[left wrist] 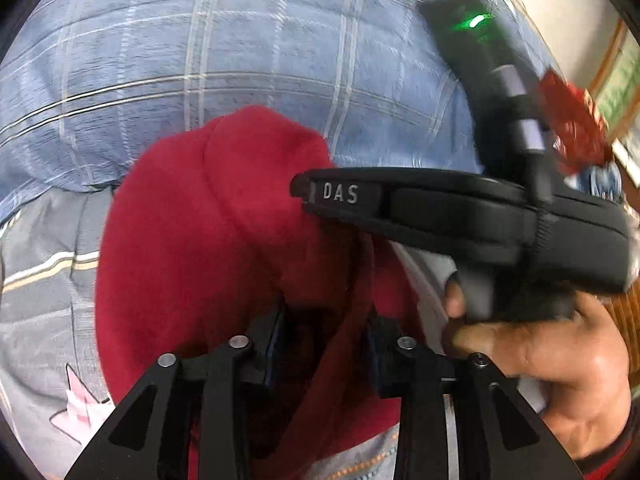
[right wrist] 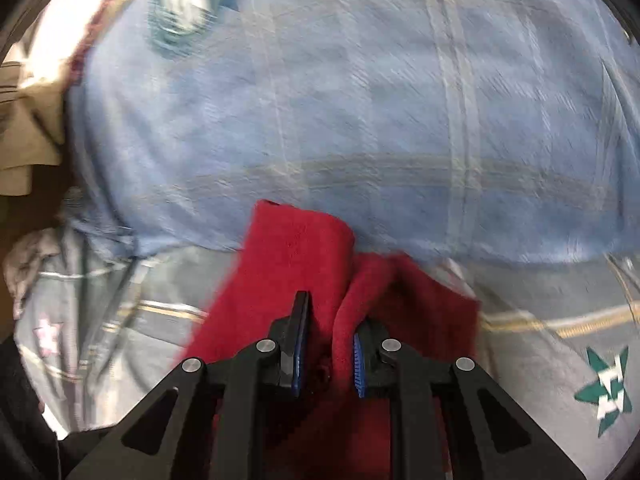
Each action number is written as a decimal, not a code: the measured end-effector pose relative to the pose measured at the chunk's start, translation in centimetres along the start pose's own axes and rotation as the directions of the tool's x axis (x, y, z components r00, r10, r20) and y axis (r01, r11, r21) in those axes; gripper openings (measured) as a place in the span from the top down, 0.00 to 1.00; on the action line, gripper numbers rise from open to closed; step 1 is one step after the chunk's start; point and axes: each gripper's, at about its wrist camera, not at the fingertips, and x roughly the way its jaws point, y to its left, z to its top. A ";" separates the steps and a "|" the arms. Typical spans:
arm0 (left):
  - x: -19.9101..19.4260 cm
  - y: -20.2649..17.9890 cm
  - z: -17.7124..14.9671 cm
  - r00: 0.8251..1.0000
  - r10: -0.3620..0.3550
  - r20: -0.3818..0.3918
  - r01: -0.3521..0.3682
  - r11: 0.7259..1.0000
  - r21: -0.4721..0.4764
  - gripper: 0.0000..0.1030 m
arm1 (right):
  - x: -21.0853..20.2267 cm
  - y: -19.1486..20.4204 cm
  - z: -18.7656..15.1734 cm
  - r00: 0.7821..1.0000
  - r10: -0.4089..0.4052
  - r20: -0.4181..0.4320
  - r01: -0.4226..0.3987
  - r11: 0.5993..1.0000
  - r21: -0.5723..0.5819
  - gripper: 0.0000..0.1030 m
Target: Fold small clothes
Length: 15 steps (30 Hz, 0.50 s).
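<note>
A small red fleece garment point(left wrist: 208, 216) hangs bunched between both grippers above a blue checked bedspread point(left wrist: 200, 40). My left gripper point(left wrist: 324, 344) is shut on a fold of the red garment, which covers its fingertips. My right gripper point(right wrist: 330, 344) is shut on another fold of the red garment point(right wrist: 296, 248); its blue pads point(right wrist: 358, 364) press into the cloth. In the left wrist view the right gripper's black body point(left wrist: 480, 216), marked DAS, crosses the frame at the right, with the person's hand point(left wrist: 552, 368) on its handle.
A grey quilt point(right wrist: 560, 340) with star patches lies nearer than the blue bedspread point(right wrist: 360, 100). A beige cloth point(right wrist: 28, 128) sits at the far left. A red patterned item point(left wrist: 572, 128) and a framed picture point(left wrist: 620, 88) show at the upper right.
</note>
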 end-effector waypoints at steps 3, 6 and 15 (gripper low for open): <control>-2.9 1.2 -0.4 0.997 -0.067 -0.023 0.068 0.997 0.025 0.57 | 1.7 -2.8 -1.1 0.996 0.081 -0.026 -0.077 0.990 0.122 0.82; -7.2 3.2 -1.5 0.999 -0.029 0.030 0.027 0.996 0.083 0.39 | 0.1 -4.2 -1.5 0.988 0.156 0.004 -0.153 0.961 0.230 0.68; -9.4 9.8 -6.2 0.980 0.184 0.072 -0.184 0.983 0.001 0.33 | -4.2 -2.8 -6.0 0.956 0.290 0.053 -0.294 0.929 0.226 0.28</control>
